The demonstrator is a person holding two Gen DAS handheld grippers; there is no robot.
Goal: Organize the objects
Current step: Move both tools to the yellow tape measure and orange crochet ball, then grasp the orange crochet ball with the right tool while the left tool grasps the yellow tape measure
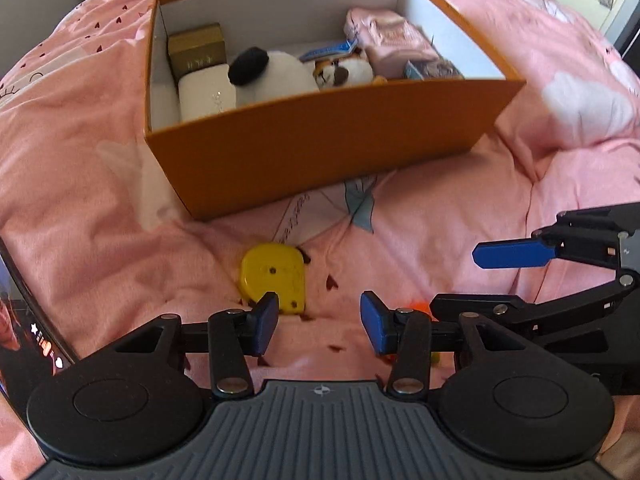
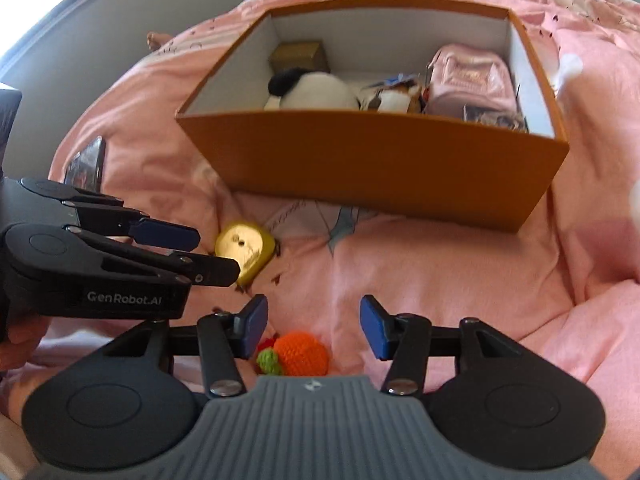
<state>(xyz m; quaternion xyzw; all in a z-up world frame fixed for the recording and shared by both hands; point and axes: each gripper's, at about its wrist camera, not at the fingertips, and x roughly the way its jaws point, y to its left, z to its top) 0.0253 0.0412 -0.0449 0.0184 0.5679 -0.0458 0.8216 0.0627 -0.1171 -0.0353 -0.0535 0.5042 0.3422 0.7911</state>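
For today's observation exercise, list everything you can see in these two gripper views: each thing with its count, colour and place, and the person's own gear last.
Box: one, orange outside, white inside, open, on the bedspread.
Gold box: one, gold, inside the box, far left corner.
White case: one, white, in front of the gold box.
Panda plush: one, black and white, middle of the box.
Small plush: one, orange, brown and white, beside the panda plush.
Pink pouch: one, pink, right end of the box.
Tape measure: one, yellow, on the bedspread before the box.
Crochet fruit: one, orange with green, near the right gripper.
Phone: one, dark, lit, left edge.
Bedspread: one, pink, printed.
Left gripper: blue pads, open, empty.
Right gripper: blue pads, open, empty.
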